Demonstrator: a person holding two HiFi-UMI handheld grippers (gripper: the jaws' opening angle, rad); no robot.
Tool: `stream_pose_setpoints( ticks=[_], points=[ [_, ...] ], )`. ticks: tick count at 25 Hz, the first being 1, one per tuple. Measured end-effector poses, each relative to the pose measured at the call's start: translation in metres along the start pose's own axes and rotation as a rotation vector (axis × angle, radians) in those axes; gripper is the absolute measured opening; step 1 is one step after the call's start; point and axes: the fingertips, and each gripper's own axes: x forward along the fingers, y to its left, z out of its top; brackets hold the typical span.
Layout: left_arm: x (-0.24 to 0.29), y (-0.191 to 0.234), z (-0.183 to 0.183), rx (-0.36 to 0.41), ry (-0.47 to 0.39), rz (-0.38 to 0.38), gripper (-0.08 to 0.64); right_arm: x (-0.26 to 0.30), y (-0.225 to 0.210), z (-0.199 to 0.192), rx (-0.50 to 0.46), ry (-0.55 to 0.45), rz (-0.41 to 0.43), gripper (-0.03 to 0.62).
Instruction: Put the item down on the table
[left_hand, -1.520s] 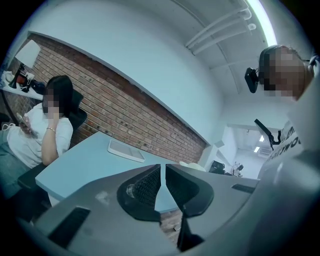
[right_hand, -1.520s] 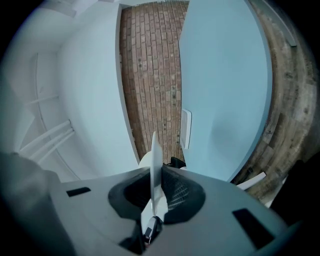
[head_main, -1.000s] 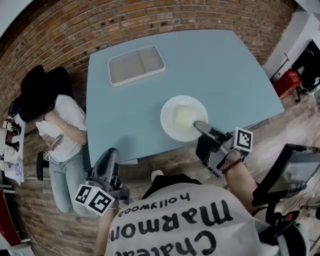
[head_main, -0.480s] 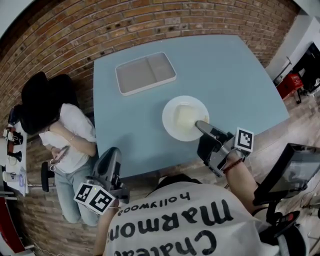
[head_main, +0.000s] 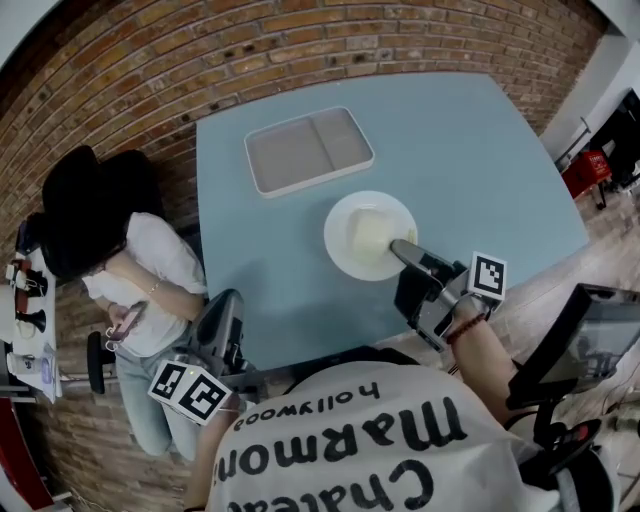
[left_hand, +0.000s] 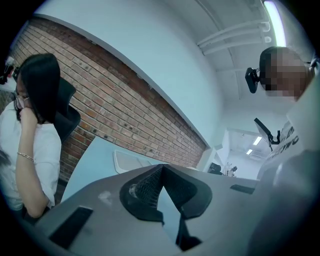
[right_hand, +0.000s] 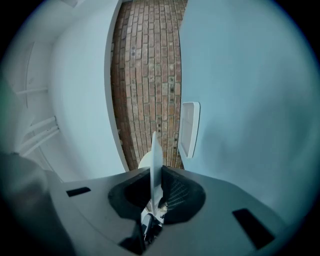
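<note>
Head view: left gripper (head_main: 226, 305) sits off the table's (head_main: 480, 160) near edge, jaws together, empty. Plate (head_main: 340, 225) is over the table's near-middle, its near-right rim pinched by right gripper (head_main: 398, 248). Touching the table? Can't tell.

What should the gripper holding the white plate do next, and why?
Probably lower it gently. The right gripper is shut on the rim of the round white plate, which seems to hang just above the light blue table, so it likely isn't resting yet.
</note>
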Motion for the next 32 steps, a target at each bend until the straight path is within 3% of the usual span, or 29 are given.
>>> stream_pose_setpoints(
  ticks=[5,11,20,25,32],
  points=[
    [0.0,0.003,-0.008,0.003,0.025,0.009,0.006,0.02,-0.005,0.0,0.008,0.053,-0.002,0.031],
    [0.018,0.004,-0.021,-0.034,0.025,0.075,0.006,0.028,-0.018,0.015,0.03,0.137,-0.017,0.029],
    [0.098,-0.04,-0.053,-0.08,0.054,0.11,0.006,0.01,-0.039,0.102,0.063,0.157,-0.059,0.029],
    [0.141,-0.066,-0.076,-0.109,0.023,0.161,0.006,0.008,-0.053,0.147,0.048,0.207,-0.076,0.03],
    [0.16,-0.083,-0.094,-0.114,0.033,0.24,0.006,0.036,-0.064,0.176,0.017,0.312,-0.04,0.029]
  ],
)
